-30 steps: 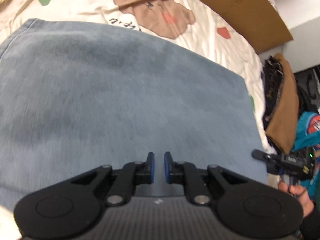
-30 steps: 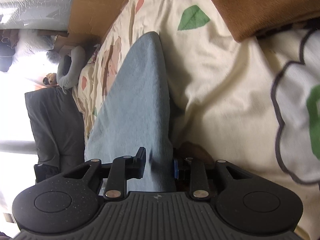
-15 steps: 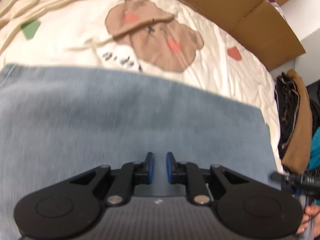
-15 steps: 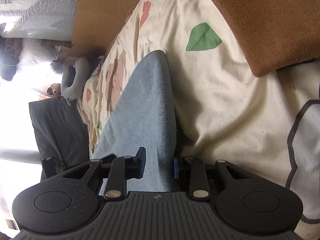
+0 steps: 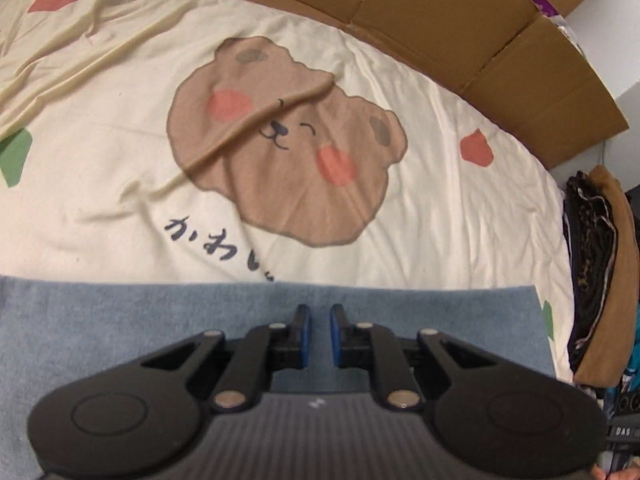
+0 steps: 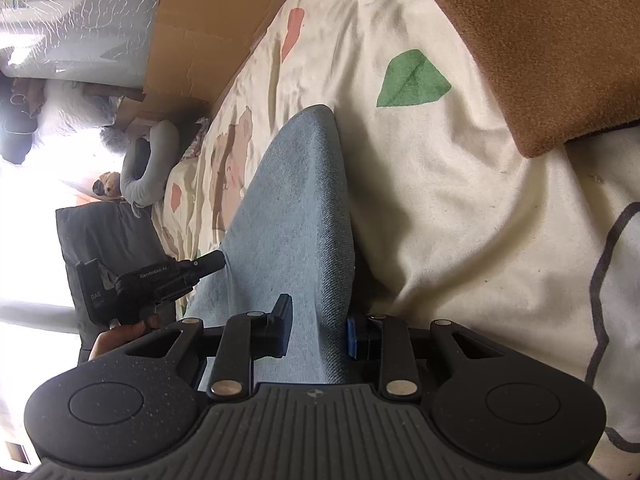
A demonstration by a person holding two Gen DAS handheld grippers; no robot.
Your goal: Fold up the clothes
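- Blue denim garment (image 5: pixel 120 332) lies flat on the bear-print bed sheet (image 5: pixel 400 240), its far edge running straight across.
- Left gripper (image 5: pixel 319 334): jaws have just narrowed to a slim gap. Cloth lies beneath; whether any is pinched, cannot tell.
- Right gripper (image 6: pixel 318 330): pads closed on a raised fold of the same garment.
- Judgement: denim is soft but weighty and drapes. Best taken at edges or corners, both sides together.
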